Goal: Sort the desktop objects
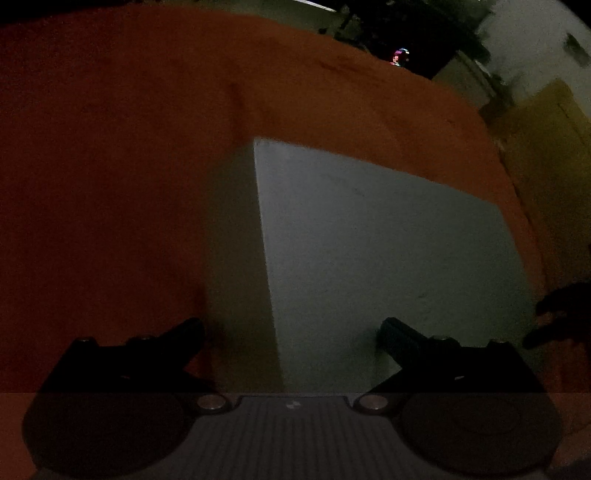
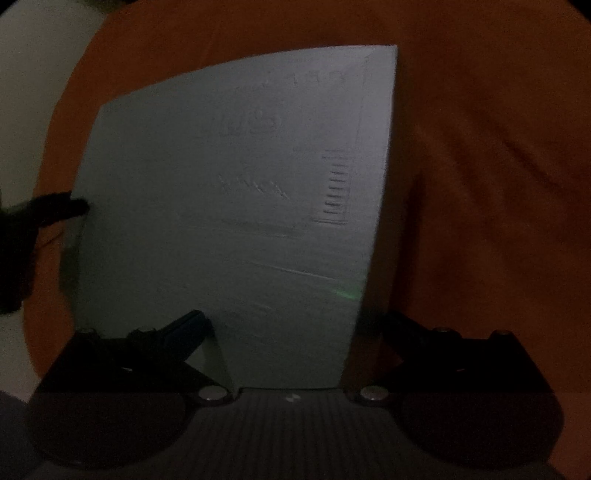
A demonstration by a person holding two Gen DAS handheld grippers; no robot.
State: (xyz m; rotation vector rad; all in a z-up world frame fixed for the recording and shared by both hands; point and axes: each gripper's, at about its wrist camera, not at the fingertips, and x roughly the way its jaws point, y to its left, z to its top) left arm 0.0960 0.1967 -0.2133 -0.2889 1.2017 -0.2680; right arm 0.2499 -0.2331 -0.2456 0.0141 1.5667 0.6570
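Observation:
The light is very dim. A pale grey box (image 1: 369,240) lies on the orange cloth (image 1: 110,184), one corner edge turned toward the left wrist camera. My left gripper (image 1: 291,332) is open, its fingers spread either side of the box's near end. In the right wrist view the box (image 2: 240,184) shows a flat face with faint print and a barcode-like mark. My right gripper (image 2: 297,325) is open too, and the box's near end lies between its fingers. Contact cannot be made out. The other gripper's dark tip shows at the box's side (image 1: 554,317) (image 2: 55,206).
The orange cloth (image 2: 480,184) covers the table around the box. Past the table's far edge in the left wrist view stand dark furniture (image 1: 406,33) and a yellowish door or cabinet (image 1: 546,140). A pale floor or wall (image 2: 26,92) lies beyond the cloth's left edge.

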